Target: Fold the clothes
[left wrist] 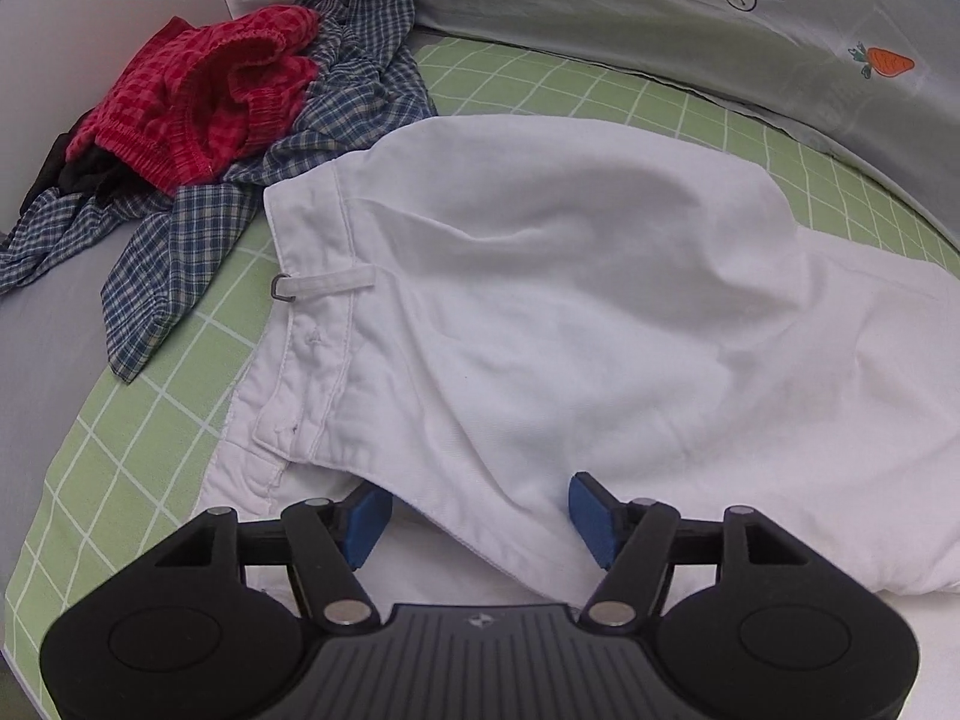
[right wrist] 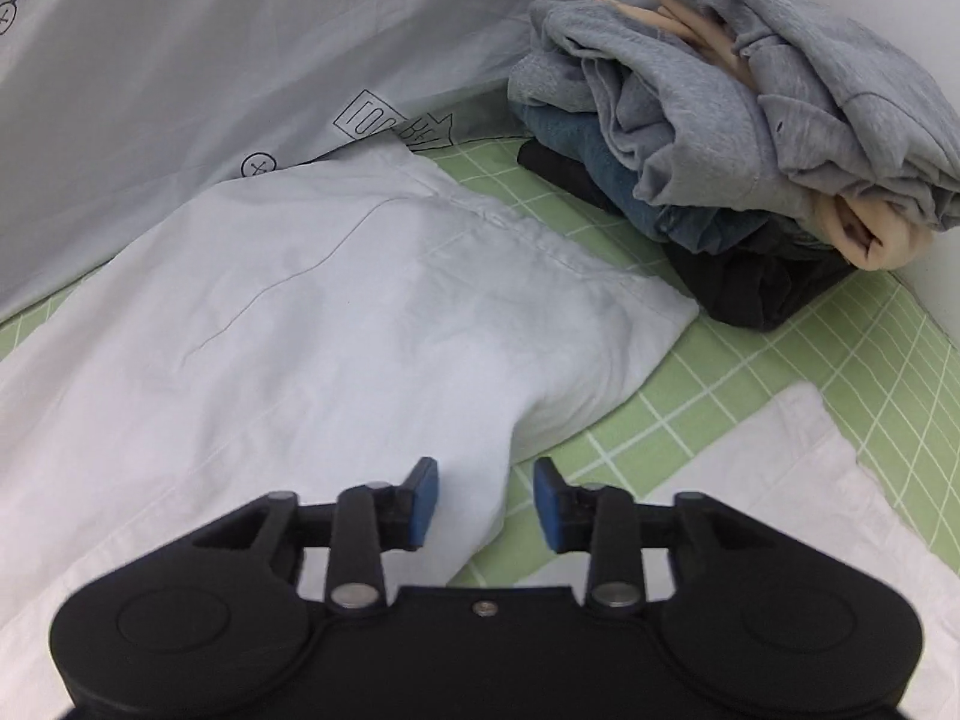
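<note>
White trousers (left wrist: 570,276) lay spread over the green checked sheet (left wrist: 138,414). At their waistband end, the left gripper (left wrist: 477,519) stood open, a fabric fold between its blue pads, apparently unpinched. At their leg end, the right gripper (right wrist: 486,504) hung open, empty. A folded stack (right wrist: 732,138) sat beyond the trousers' hem.

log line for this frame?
step: fold white trousers | left gripper: open, at fabric edge | right gripper: open | folded stack: right

White trousers (left wrist: 570,312) spread flat, rumpled, on green checked sheet (left wrist: 138,408).
</note>
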